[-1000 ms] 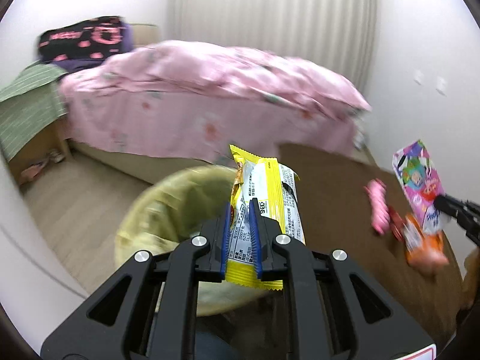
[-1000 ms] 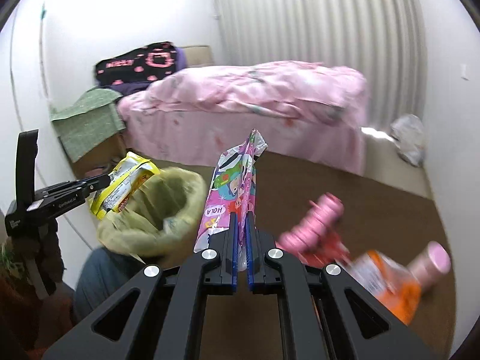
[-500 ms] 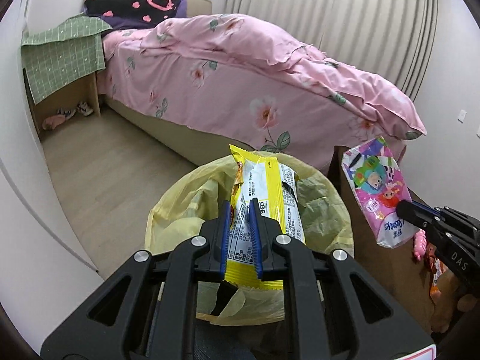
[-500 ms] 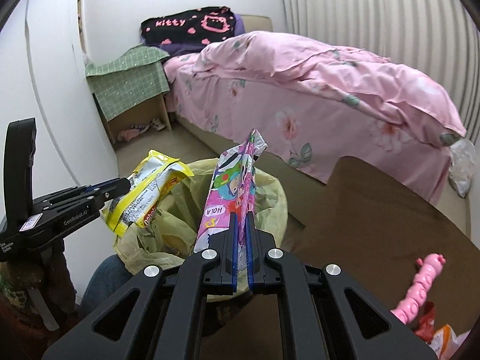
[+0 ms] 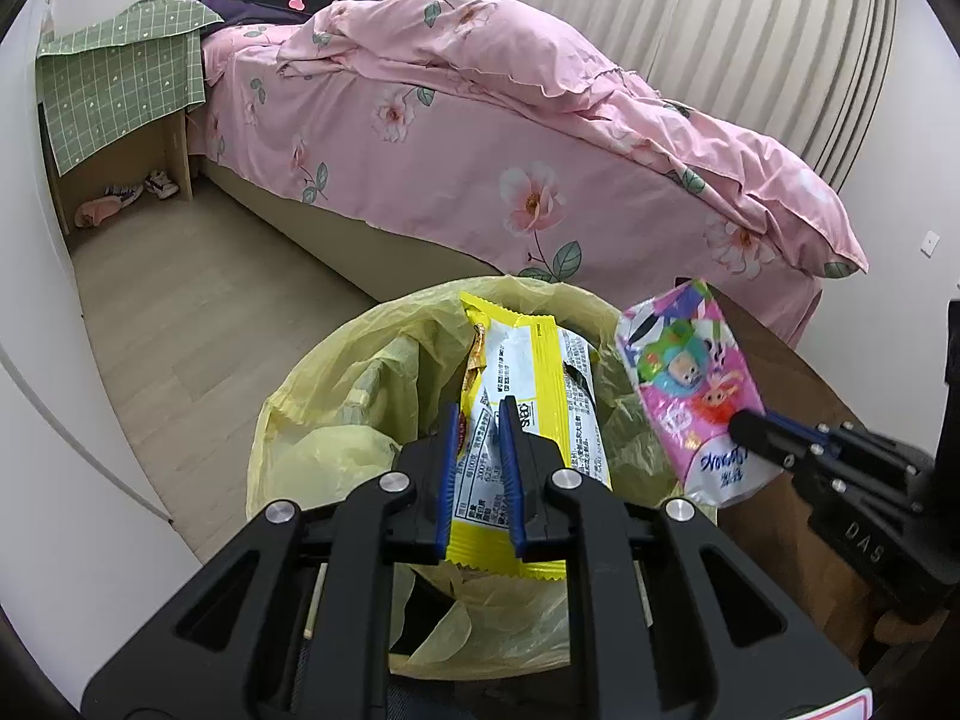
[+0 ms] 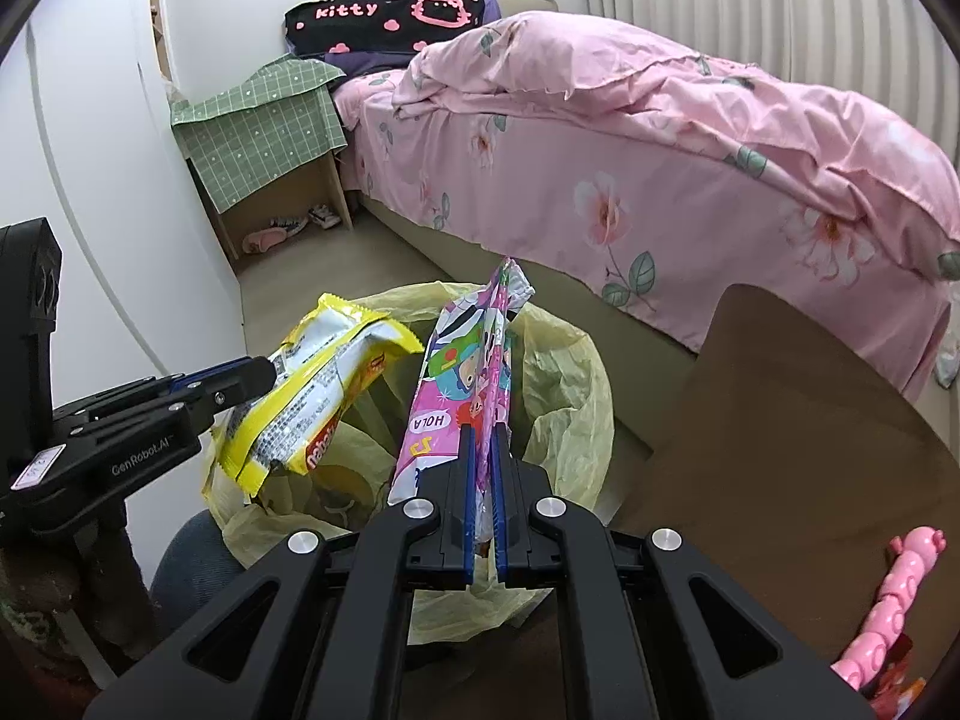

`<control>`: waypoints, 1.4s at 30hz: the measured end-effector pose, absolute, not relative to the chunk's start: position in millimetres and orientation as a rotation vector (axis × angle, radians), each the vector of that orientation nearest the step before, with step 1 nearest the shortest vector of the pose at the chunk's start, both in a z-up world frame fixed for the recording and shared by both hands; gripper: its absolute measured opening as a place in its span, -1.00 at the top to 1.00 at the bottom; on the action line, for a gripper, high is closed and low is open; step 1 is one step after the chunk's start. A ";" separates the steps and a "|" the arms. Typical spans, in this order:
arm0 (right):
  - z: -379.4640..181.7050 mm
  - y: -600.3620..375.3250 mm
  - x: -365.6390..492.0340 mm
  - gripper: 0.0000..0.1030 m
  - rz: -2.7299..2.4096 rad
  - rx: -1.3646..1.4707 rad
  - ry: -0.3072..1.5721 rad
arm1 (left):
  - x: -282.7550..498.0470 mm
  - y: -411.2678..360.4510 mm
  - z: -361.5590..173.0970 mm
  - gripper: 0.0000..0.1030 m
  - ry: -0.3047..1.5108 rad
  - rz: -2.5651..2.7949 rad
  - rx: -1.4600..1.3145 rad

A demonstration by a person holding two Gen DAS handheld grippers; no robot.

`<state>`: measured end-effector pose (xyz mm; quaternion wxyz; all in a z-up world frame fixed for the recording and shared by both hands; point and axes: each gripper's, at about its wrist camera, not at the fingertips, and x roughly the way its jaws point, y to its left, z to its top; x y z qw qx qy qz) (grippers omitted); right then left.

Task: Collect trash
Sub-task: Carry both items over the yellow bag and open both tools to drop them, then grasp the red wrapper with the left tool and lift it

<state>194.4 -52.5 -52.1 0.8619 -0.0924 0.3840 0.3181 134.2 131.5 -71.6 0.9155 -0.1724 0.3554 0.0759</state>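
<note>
Bottom center of each view: left claw (image 5: 479, 450) is easing open with the yellow wrapper (image 5: 531, 414) between its pads, right claw (image 6: 482, 480) is clamped on the pink pack (image 6: 462, 384). Both hang over the bin bag (image 5: 336, 372). Risk: the pink pack looks near the right rim, so it might tip onto the brown table (image 6: 780, 420) mid-right.

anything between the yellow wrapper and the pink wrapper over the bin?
Nothing. In the right wrist view only the yellow bin liner shows in the gap between the yellow wrapper and pink wrapper.
</note>
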 end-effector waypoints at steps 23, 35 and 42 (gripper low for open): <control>-14.1 -230.6 102.0 0.23 0.370 -0.165 0.679 | 119.0 46.3 -30.0 0.10 0.680 -0.071 -0.315; -32.0 -412.2 17.5 0.21 -0.018 0.044 0.692 | 131.2 -154.0 -37.3 0.03 0.774 -0.671 -0.045; -56.6 -444.0 14.5 0.03 0.052 0.249 0.722 | 147.7 -206.9 -46.6 0.03 0.794 -0.674 0.049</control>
